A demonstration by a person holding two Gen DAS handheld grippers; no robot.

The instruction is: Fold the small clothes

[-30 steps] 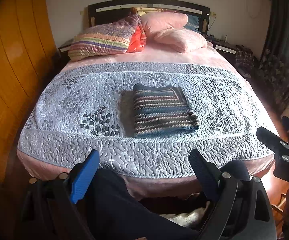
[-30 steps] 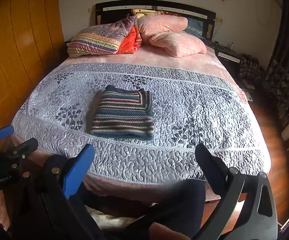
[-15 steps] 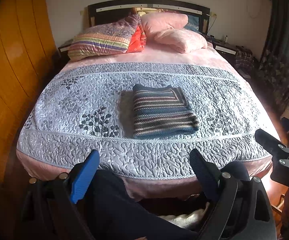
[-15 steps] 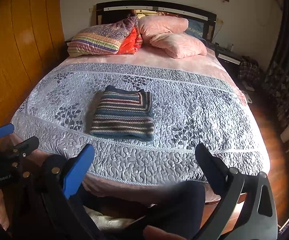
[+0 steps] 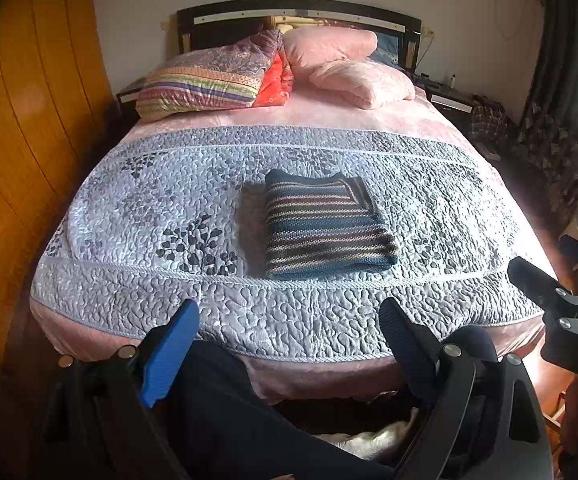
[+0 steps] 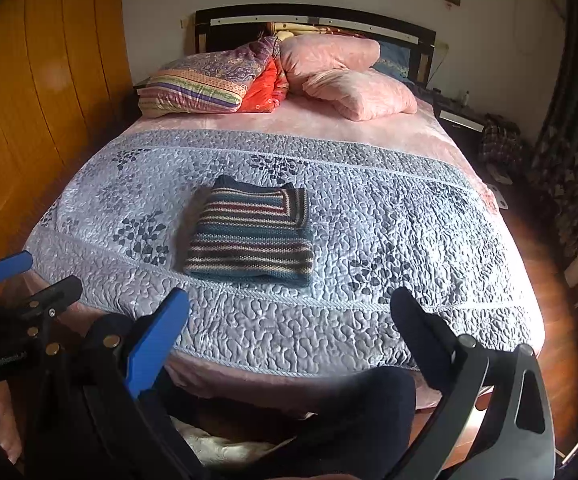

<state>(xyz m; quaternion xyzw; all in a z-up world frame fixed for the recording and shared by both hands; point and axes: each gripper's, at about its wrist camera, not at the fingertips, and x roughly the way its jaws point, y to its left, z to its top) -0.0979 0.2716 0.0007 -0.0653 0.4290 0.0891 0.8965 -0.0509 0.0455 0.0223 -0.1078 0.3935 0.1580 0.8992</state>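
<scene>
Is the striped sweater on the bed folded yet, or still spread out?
Folded. The striped sweater lies as a compact rectangle on the quilt, layered edges stacked at its near side, no sleeves sticking out. Neither gripper touches it.

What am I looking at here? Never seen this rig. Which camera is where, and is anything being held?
There is no robot arm. A person holds a two-finger tool in each hand, and each tool carries a fisheye camera that looks forward along its own fingers.

In the left wrist view, the blue and dark fingers at the bottom are the left tool; the right one shows at the right edge. In the right wrist view, the right tool fills the bottom, and the left one shows at the left edge.

Both look over a bed with a grey quilted bedspread. On it lies a striped knitted garment, folded into a neat rectangle. Pillows lie by the headboard.

Both tools are open and hold nothing; they hang short of the bed's near edge, above the person's dark-clothed legs.
</scene>
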